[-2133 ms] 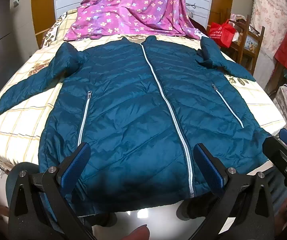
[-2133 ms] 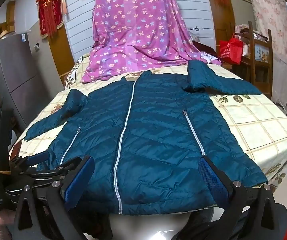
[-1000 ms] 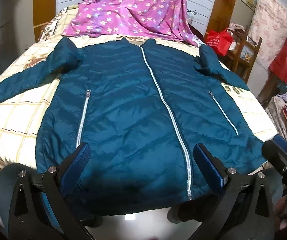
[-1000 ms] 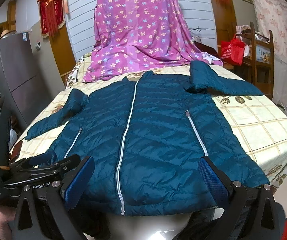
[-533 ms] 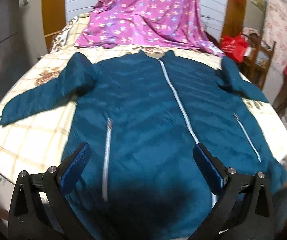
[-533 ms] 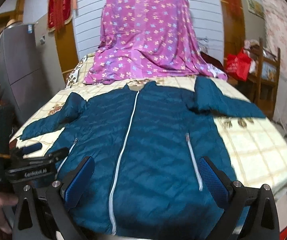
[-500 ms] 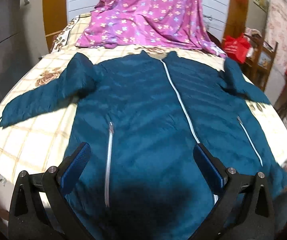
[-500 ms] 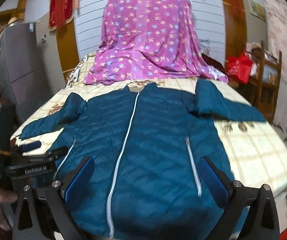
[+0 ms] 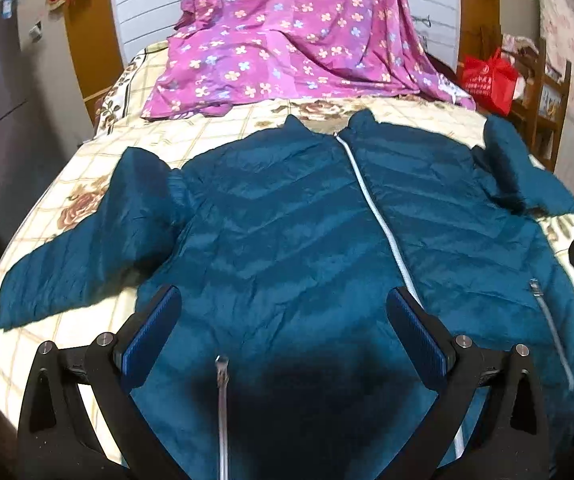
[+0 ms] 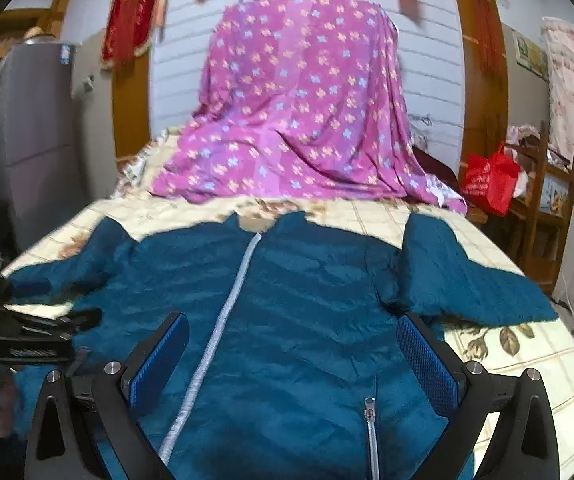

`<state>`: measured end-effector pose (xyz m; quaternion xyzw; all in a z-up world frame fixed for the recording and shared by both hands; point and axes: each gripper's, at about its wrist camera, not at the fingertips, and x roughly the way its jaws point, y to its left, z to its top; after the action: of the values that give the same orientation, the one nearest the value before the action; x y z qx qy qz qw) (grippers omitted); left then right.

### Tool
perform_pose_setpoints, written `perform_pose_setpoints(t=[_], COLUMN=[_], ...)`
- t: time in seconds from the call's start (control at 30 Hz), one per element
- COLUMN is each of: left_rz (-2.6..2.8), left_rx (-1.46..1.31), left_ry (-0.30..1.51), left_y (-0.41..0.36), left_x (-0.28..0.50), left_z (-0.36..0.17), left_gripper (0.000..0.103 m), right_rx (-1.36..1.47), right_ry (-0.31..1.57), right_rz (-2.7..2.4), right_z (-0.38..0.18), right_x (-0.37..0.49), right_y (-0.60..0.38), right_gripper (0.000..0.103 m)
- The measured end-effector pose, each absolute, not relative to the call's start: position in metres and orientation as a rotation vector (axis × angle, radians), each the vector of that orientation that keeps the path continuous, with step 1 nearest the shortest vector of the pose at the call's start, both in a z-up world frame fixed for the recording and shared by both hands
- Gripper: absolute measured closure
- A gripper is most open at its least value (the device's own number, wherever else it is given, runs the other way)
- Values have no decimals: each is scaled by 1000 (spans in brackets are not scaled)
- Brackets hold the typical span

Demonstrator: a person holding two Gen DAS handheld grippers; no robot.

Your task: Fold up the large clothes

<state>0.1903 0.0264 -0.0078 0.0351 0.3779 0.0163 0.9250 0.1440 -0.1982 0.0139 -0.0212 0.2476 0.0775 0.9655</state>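
Your teal jacket [image 9: 287,240] lies front-up and zipped across the middle of both frames, spread flat on the checked floral bedspread [image 9: 87,168]. Its collar points to the top of each frame, just short of the purple flowered sheet [image 9: 287,40] draped at the far end.

In the left wrist view, your left gripper [image 9: 283,332] hovers over the lower left panel with its blue fingers spread wide, holding nothing. The pocket zipper [image 9: 221,400] runs between them toward the bottom edge. The left sleeve [image 9: 79,248] stretches toward the left edge of the frame, with bare bedspread above and below it. The center zipper [image 9: 379,216] slants down to the right finger.

In the right wrist view, your right gripper [image 10: 293,364] is also spread wide and pinching nothing, above the right chest. The right sleeve [image 10: 467,280] lies bent toward the right of the frame, bare bedspread below it at lower right. The left gripper's black body [image 10: 27,332] sits at the left edge, over the jacket's side.

A red bag [image 10: 487,184] and wooden shelf [image 10: 547,200] stand beyond the bed's right edge.
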Motion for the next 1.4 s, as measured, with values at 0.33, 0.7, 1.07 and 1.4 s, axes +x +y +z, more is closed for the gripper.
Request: perform_pose_setpoints(t=[0.33,0.7,1.07,1.4], left_rz=[-11,1,22,35], left_rx=[-46,-52,-41,-50], left_ry=[895,974,969,986], left_y=[35,27,23,24], left_x=[218,222,223,224], left_z=[-65,-92,-95,-95], left_gripper=[0,0,0,0], right_rx=[63,-63,-64,-65], right_ry=[632,638,740,761], right_rz=[126,131,138,131], right_z=[-28,-41,-59,-62], right_x=[168,162,174,174], right_y=[-209,-178,-175,-175], right_gripper=[0,0,0,0])
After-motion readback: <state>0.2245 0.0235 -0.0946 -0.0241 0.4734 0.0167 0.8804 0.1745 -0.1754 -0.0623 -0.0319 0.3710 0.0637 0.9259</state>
